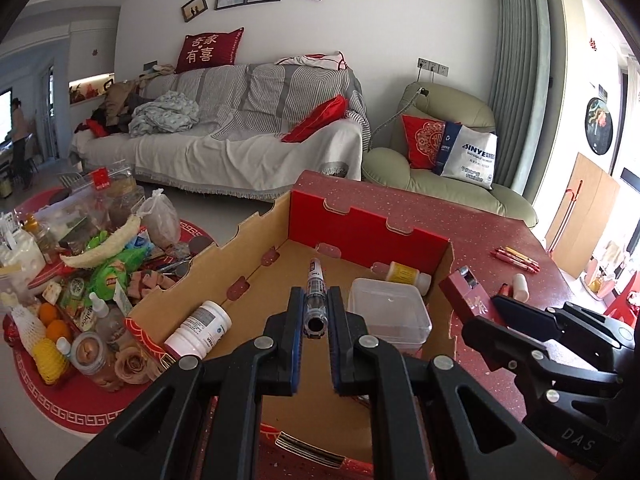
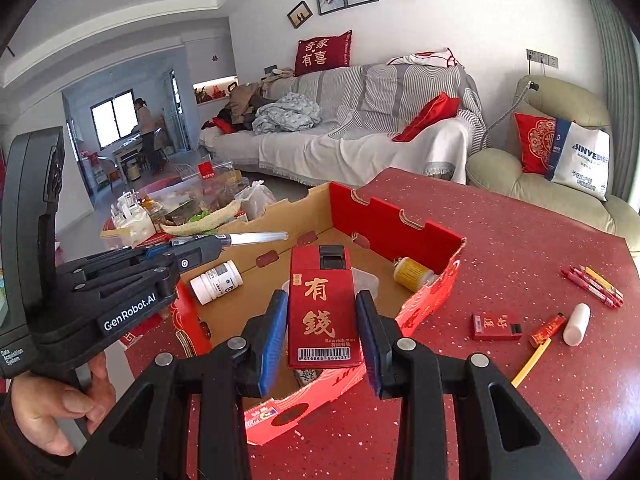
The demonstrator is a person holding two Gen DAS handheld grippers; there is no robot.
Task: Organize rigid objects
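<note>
The left gripper (image 1: 315,322) has its jaws clenched on a clear pen (image 1: 315,300), and the pen hangs in the air over the cardboard box (image 1: 256,276). The right gripper (image 2: 322,322) grasps a flat red box with gold writing (image 2: 322,312) between its blue pads (image 2: 274,330), and it hovers over the near side of the same cardboard box. Inside the cardboard box lie a white bottle (image 1: 200,332), a clear plastic tub (image 1: 388,314) and a small yellow bottle (image 1: 402,274). More things wait on the red desk (image 2: 500,240): some red pens (image 2: 594,284), a small red box (image 2: 497,326), a white tube (image 2: 577,324) and a little red stick (image 2: 548,330). The two grippers are near each other, so I think they could bump if both go down together. The pen is thin and round, so it might roll when it lands, or slide out if it tips. The flat red box could land on top of the tub and sit crooked. If it comes down on the box wall, it may slip out onto the desk.
</note>
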